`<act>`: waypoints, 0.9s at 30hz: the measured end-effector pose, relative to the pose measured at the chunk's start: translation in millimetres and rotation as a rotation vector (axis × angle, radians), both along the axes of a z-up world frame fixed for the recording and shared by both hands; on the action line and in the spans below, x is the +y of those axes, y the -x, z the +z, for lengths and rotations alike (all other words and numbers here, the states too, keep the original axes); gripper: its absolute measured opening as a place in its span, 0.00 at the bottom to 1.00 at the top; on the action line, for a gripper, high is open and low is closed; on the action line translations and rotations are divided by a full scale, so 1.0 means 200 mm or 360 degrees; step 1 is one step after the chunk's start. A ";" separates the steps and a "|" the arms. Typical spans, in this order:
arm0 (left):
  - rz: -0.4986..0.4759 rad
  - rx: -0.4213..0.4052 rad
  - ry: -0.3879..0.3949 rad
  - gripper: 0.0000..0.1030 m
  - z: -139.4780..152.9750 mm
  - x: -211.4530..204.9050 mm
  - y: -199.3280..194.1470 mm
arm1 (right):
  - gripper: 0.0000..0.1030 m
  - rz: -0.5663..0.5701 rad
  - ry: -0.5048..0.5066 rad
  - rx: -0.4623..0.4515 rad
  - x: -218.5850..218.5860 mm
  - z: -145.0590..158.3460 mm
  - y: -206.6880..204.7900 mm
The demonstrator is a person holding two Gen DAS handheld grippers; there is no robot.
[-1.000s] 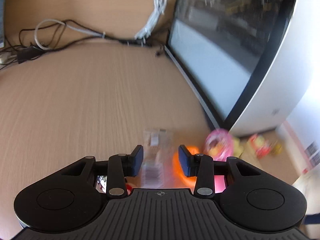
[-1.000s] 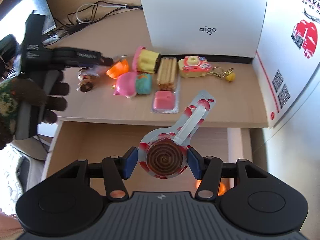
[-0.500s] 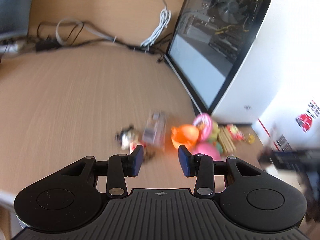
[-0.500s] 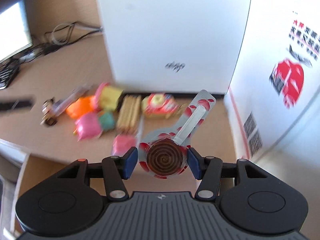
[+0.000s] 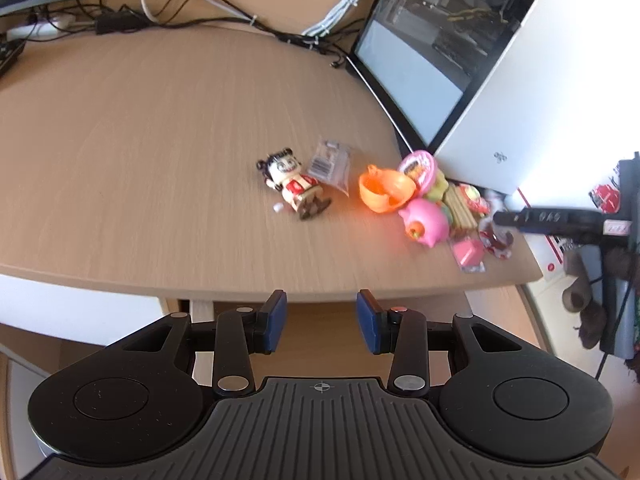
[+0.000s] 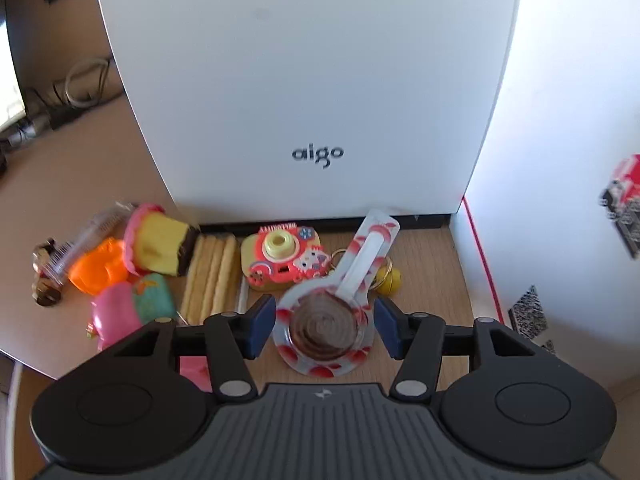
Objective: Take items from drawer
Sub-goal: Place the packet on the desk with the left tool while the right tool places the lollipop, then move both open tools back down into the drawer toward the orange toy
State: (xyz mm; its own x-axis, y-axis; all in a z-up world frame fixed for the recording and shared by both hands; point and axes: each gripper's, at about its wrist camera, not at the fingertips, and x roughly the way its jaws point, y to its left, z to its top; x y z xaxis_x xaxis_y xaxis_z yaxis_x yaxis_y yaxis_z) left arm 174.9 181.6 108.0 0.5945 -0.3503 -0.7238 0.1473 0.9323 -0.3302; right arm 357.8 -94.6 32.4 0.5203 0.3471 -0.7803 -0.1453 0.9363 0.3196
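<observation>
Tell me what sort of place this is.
Most likely a home or office computer desk: a wooden desktop, a white aigo PC case with a glass side panel, tangled cables along the back edge, and small toys and snacks laid out beside the case.

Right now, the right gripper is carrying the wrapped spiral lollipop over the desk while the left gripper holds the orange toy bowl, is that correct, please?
Not quite. The left gripper holds nothing: the left wrist view shows its jaws open and empty, with the orange toy bowl lying on the desk. The right gripper does carry the wrapped spiral lollipop.
</observation>
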 end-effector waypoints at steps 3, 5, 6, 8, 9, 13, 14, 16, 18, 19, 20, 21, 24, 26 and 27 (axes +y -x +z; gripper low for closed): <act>-0.0058 0.0008 0.0007 0.41 -0.01 -0.05 0.01 | 0.53 -0.0030 -0.0039 -0.0035 -0.04 0.06 0.06; -0.0120 0.0019 0.0000 0.41 -0.02 -0.09 0.01 | 0.53 -0.0026 -0.0062 -0.0025 -0.06 0.10 0.10; -0.0162 0.0027 -0.0006 0.41 -0.03 -0.12 0.01 | 0.53 -0.0024 -0.0081 -0.0011 -0.06 0.11 0.13; -0.0256 0.0051 -0.0018 0.41 -0.06 -0.18 0.01 | 0.53 -0.0022 -0.0117 0.0042 -0.08 0.14 0.18; -0.0310 0.0069 -0.0025 0.41 -0.07 -0.22 0.01 | 0.53 -0.0020 -0.0142 0.0076 -0.10 0.13 0.22; -0.0536 0.0129 -0.0070 0.41 -0.14 -0.38 0.01 | 0.53 -0.0003 -0.0227 0.0190 -0.15 0.14 0.37; -0.0590 0.0139 -0.0081 0.41 -0.15 -0.42 0.01 | 0.53 -0.0007 -0.0225 0.0207 -0.15 0.15 0.41; -0.0706 0.0156 -0.0094 0.41 -0.18 -0.51 0.02 | 0.53 -0.0014 -0.0201 0.0244 -0.17 0.15 0.49; -0.0815 0.0178 -0.0105 0.41 -0.22 -0.59 0.02 | 0.53 -0.0032 -0.0165 0.0281 -0.18 0.13 0.56; -0.0866 0.0191 -0.0109 0.41 -0.24 -0.64 0.02 | 0.53 -0.0041 -0.0150 0.0301 -0.19 0.13 0.60; -0.0909 0.0207 -0.0114 0.41 -0.26 -0.68 0.02 | 0.53 -0.0052 -0.0140 0.0322 -0.21 0.12 0.63; -0.0945 0.0227 -0.0120 0.41 -0.29 -0.72 0.01 | 0.53 -0.0067 -0.0137 0.0344 -0.23 0.11 0.66; -0.1017 0.0248 -0.0180 0.41 -0.34 -0.84 0.02 | 0.53 -0.0094 -0.0132 0.0409 -0.26 0.08 0.74; -0.1050 0.0239 -0.0230 0.41 -0.35 -0.90 0.03 | 0.53 -0.0079 -0.0112 0.0442 -0.26 0.06 0.80; -0.1069 0.0237 -0.0241 0.41 -0.36 -0.92 0.04 | 0.53 -0.0070 -0.0096 0.0454 -0.27 0.06 0.82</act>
